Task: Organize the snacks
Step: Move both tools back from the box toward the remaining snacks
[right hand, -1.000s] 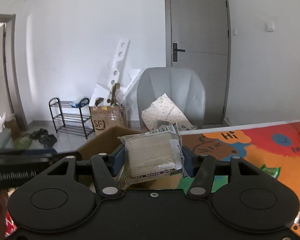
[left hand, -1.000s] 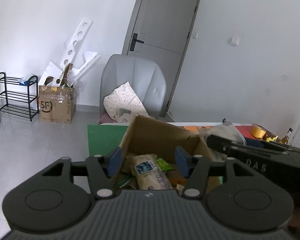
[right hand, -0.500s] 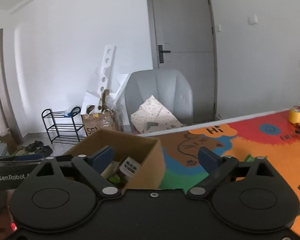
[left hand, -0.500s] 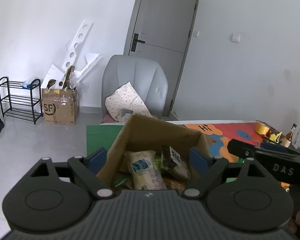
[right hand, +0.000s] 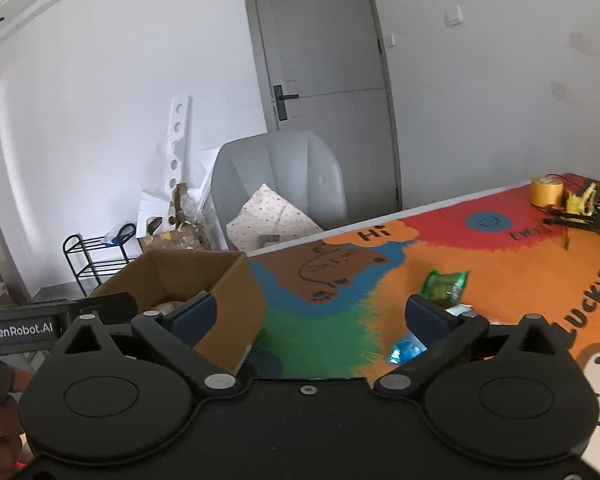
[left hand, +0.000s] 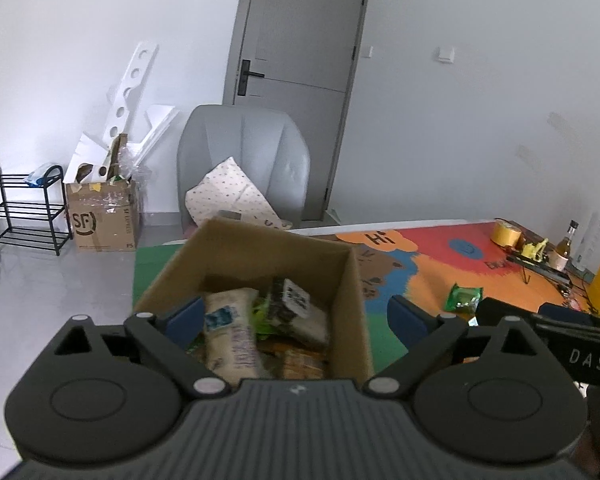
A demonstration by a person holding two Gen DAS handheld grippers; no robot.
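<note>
Both empty with jaws apart, left gripper (left hand: pixel 296 314) is hovering over the snack-filled cardboard box (left hand: pixel 352 280) while right gripper (right hand: pixel 310 318) is facing the green packet (right hand: pixel 444 288) on the mat (right hand: pixel 500 272); straddle it squarely before closing.

Surface (right hand: pixel 500 264) covered by colourful cartoon mat, filling right half of right wrist frame. Cardboard box (right hand: pixel 236 292) stands on it at left centre. Green snack packet (right hand: pixel 446 286) lies right of centre; blue packet (right hand: pixel 406 348) below it. Yellow tape roll (right hand: pixel 546 192), small bottle (left hand: pixel 565 240) at far right edge.
</note>
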